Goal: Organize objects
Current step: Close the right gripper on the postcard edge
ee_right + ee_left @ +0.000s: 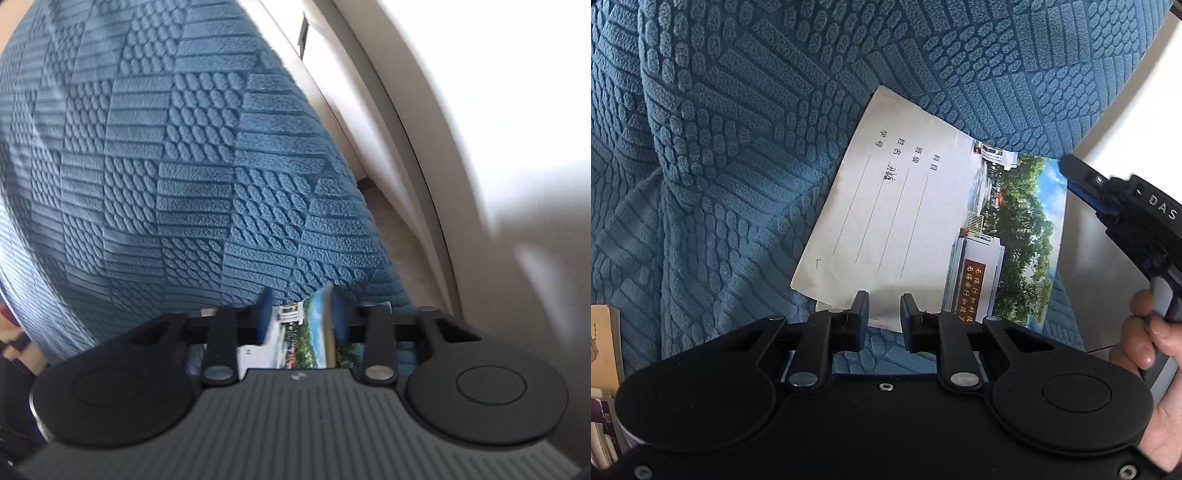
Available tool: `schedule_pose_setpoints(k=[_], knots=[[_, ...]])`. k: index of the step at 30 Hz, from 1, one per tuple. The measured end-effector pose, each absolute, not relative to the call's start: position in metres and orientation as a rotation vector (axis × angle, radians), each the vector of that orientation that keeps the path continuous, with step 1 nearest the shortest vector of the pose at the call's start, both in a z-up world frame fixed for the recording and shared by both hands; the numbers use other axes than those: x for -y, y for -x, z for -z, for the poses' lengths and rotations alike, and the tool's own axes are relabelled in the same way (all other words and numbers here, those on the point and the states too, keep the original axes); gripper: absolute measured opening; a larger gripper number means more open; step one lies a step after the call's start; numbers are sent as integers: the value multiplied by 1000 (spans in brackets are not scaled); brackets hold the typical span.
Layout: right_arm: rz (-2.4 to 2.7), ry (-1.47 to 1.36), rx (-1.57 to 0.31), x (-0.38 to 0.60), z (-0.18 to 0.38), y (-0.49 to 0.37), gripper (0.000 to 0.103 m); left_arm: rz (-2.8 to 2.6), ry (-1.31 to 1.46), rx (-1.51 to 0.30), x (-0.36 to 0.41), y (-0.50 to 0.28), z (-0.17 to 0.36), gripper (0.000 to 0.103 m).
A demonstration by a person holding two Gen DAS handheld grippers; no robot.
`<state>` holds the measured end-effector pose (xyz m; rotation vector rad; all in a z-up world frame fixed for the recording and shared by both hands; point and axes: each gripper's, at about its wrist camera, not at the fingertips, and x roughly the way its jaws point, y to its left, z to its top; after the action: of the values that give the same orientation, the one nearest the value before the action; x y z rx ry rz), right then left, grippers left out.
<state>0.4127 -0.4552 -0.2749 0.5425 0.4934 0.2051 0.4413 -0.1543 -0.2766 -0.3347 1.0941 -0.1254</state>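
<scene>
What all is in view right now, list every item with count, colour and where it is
exercise book: one, white cover with a photo of trees and a building, lying on the blanket, its far corner pinched by the right gripper
blanket: one, blue, textured, covering the surface under the book
books: a few, tan and purple, at the lower left edge
left gripper: one, black, fingers open at the book's near edge
right gripper: one, black, shut on the book
hand: one, holding the right gripper's handle
</scene>
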Motion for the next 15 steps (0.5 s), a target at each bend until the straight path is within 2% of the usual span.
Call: schedule_pose_setpoints(k=[1, 6, 11, 13, 15], knots=[[-213, -567, -494, 459, 275, -412, 16, 127, 340, -1095, 153, -442, 277, 17], [-320, -651, -551, 466, 276, -416, 9, 128, 375, -1104, 145, -446, 278, 14], [-327, -500, -552, 437, 262, -410, 5, 131, 409, -1110, 138, -446, 278, 14], [-331, -447, -538, 429, 256, -408, 5, 139, 416, -1111, 134, -442, 275, 19], [-339, -394, -530, 422, 251, -405, 5, 144, 449, -1094, 127, -436, 269, 31]])
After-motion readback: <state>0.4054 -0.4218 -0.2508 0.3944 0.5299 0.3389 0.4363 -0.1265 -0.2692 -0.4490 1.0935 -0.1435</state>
